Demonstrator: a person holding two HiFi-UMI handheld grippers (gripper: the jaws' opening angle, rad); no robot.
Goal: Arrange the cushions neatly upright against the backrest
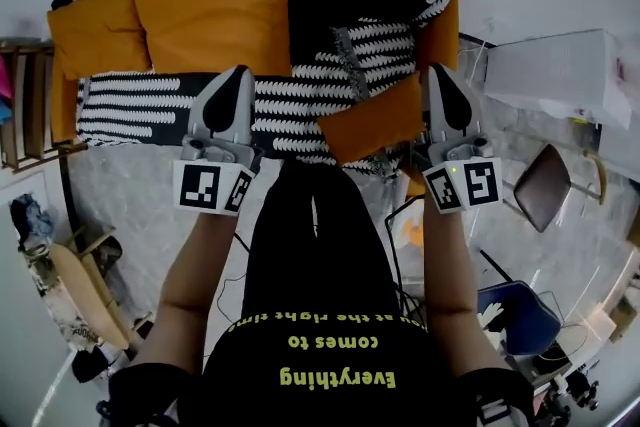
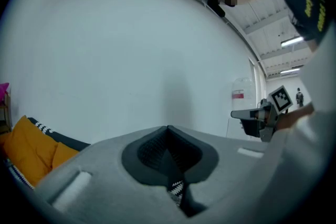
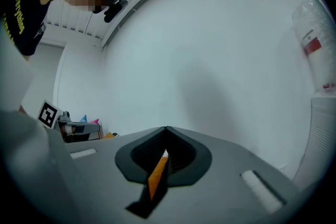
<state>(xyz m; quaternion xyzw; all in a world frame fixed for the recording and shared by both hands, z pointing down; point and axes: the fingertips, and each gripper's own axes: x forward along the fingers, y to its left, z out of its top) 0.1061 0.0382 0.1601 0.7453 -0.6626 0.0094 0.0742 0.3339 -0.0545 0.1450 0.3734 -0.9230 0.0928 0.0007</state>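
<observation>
A black-and-white patterned sofa [image 1: 300, 105] is seen from above. Two large orange cushions [image 1: 215, 15] are propped against the backrest at its left end, and a smaller orange cushion [image 1: 372, 122] is lying tilted at the seat's front edge, toward the right. The left gripper [image 1: 238, 75] is held over the seat's left half. The right gripper [image 1: 438, 73] is held just beside the smaller cushion's right end, and both pairs of jaws are pressed together, gripping nothing.

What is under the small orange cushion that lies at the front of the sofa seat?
The black-and-white patterned seat cover shows beside the small orange cushion; the part beneath it is covered, so anything there cannot be seen.
</observation>
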